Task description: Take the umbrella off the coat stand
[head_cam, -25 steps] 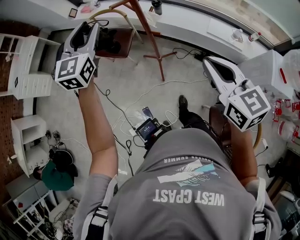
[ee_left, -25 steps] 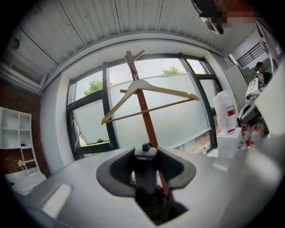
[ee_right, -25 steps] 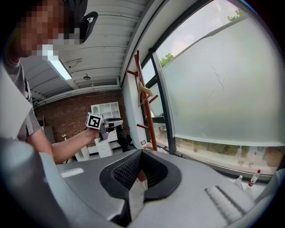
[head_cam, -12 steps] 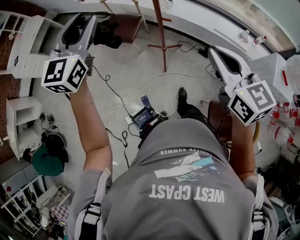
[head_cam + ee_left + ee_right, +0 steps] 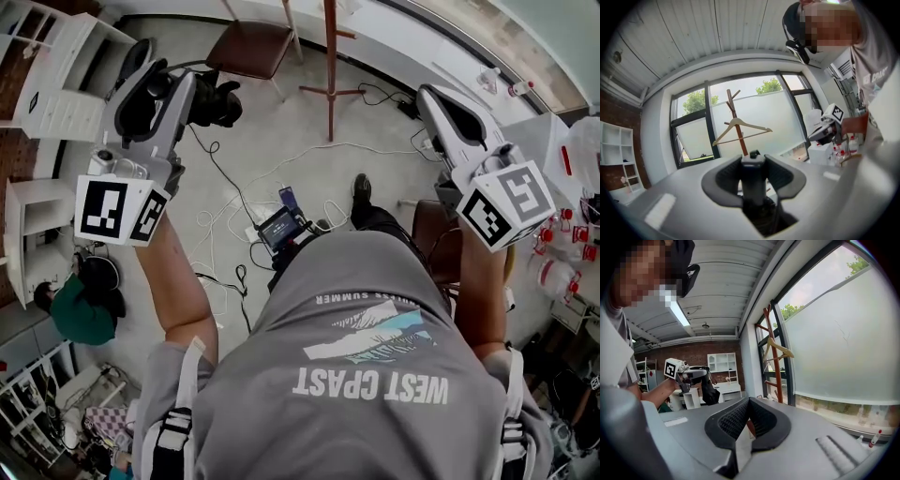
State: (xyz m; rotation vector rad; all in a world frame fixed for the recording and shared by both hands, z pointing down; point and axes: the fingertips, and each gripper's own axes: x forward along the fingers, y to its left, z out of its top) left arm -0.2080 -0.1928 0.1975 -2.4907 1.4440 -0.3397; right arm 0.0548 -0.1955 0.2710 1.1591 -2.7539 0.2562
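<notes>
Black fabric of the umbrella point(image 5: 216, 101) is seen bunched at the tip of the left claw point(image 5: 753, 163), whose jaws are clamped on it. It is carried well apart from the coat stand point(image 5: 330, 56), so removal is judged done. The right claw point(image 5: 747, 401) is closed on nothing. A slip could be caused by the dangling weight. Cables point(image 5: 281, 173) on the floor could be tripped over. White shelves point(image 5: 56, 103) crowd the left, and open floor is left between the 2 claws.

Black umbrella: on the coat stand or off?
Off: the black umbrella is clamped in the left tool, clear of the brown wooden coat stand.
</notes>
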